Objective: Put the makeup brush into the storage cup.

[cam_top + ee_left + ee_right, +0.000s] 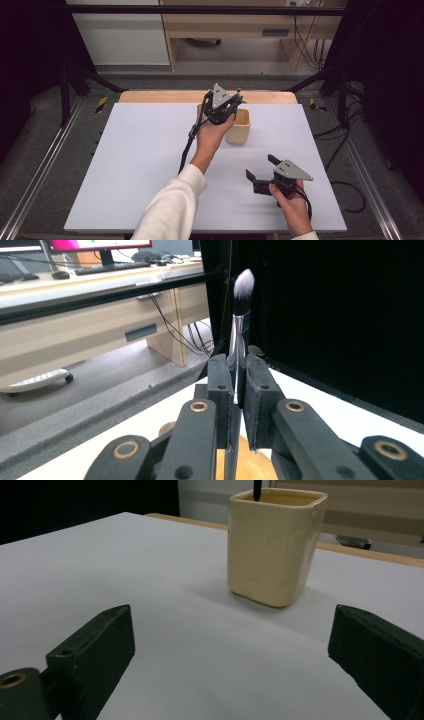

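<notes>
My left gripper (pixel 235 100) hangs over the cream square cup (pixel 239 127) at the far middle of the white table (pixel 145 165). In the left gripper view the left gripper (pixel 239 375) is shut on a makeup brush (pixel 242 305), which stands upright with its pale bristles on top; the cup's tan inside (pixel 240 465) lies right below. The right gripper view has the cup (pixel 274 545) ahead, with the brush's black handle end (pixel 257 490) dipping into its mouth. My right gripper (pixel 260 166) stands open near the front right, aimed at the cup, and the right gripper (pixel 230 650) has nothing between its jaws.
The table's wooden far edge (pixel 165 96) lies just behind the cup. Black frame posts (pixel 70 75) stand at both far corners, and cables (pixel 345 140) trail on the floor to the right. A desk (pixel 235 25) sits beyond the table.
</notes>
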`<state>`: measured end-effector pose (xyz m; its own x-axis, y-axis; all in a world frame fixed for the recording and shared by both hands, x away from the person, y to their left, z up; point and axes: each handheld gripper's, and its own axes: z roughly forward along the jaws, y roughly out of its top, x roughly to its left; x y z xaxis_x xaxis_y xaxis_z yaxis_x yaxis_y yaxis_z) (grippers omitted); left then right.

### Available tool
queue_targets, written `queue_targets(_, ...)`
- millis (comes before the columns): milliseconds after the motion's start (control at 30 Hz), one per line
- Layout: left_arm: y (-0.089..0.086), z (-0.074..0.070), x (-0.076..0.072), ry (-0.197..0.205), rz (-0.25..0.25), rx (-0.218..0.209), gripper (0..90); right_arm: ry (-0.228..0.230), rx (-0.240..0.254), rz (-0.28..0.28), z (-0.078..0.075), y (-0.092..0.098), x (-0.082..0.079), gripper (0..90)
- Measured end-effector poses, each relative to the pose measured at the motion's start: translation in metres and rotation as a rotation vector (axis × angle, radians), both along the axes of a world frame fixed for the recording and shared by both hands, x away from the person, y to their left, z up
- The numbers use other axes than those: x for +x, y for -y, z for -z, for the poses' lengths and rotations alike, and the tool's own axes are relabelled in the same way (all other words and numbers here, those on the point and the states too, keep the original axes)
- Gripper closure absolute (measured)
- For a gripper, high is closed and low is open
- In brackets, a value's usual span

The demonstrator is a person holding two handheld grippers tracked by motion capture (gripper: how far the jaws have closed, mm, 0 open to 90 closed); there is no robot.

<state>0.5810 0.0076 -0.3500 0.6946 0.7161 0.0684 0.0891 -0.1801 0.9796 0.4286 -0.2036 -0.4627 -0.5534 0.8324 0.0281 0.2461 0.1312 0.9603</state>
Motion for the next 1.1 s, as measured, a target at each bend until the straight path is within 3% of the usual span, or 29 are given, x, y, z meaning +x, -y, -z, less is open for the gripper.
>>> queue_targets(67,0.001,0.003,0.0,-0.007,0.01,-0.013,83.0,0.004,-0.005,-0.005,0.0,-0.001,0.0,5.0)
queue_targets(167,0.003,0.007,0.0,-0.005,0.008,0.014,83.0,0.005,-0.008,-0.01,0.0,-0.001,-0.001,5.0)
queue_targets(767,-0.002,0.026,-0.001,-0.045,-0.003,0.014,80.6,0.001,-0.007,-0.007,0.0,0.0,0.0,4.9)
queue_targets(900,-0.005,0.027,-0.006,-0.02,-0.007,0.001,63.4,-0.003,-0.009,-0.006,0.0,0.0,0.0,4.8)
queue_targets(1100,-0.013,0.02,-0.016,0.0,0.005,-0.027,54.4,-0.006,-0.002,-0.005,0.0,-0.001,0.0,4.8)
